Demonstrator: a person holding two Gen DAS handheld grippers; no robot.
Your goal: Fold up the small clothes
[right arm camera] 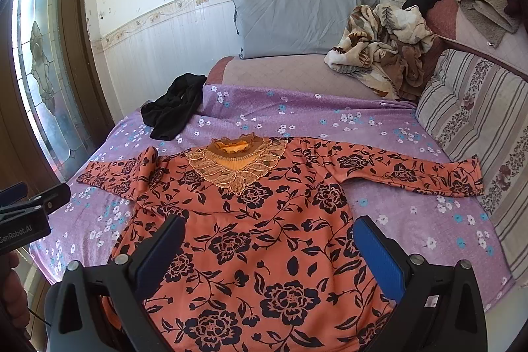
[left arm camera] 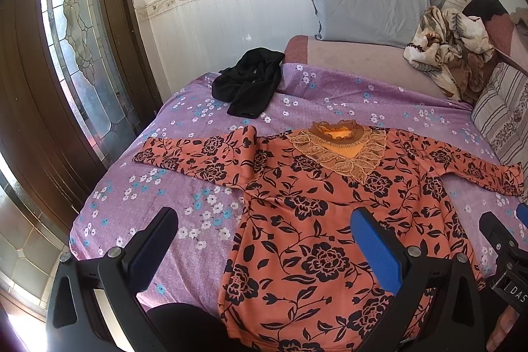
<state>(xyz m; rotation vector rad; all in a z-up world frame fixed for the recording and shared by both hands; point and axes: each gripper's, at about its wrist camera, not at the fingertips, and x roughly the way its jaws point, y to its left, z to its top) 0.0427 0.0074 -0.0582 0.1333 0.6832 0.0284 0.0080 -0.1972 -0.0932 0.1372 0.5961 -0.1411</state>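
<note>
My left tongs (left arm camera: 264, 240) and right tongs (right arm camera: 269, 244) hang wide, empty, above the floral top (right arm camera: 264, 220), spread flat on the bed (right arm camera: 396, 220) for folding.

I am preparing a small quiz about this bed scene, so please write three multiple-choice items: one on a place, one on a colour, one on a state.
1. Where does the crumpled black garment lie?
A. on the purple flowered bedsheet, beyond the top's sleeve on the window side
B. on the grey pillow
C. on top of the orange top

2. What colour is the print on the long-sleeved orange top?
A. white
B. black
C. green

3. How does the orange top lie?
A. folded in half
B. rolled into a ball
C. spread flat with both sleeves out

Answers:
1 A, it rests on the sheet near the edge, apart from the grey pillow.
2 B, black roses and leaves cover the orange cloth.
3 C, the body is flat and each sleeve reaches sideways.
</note>
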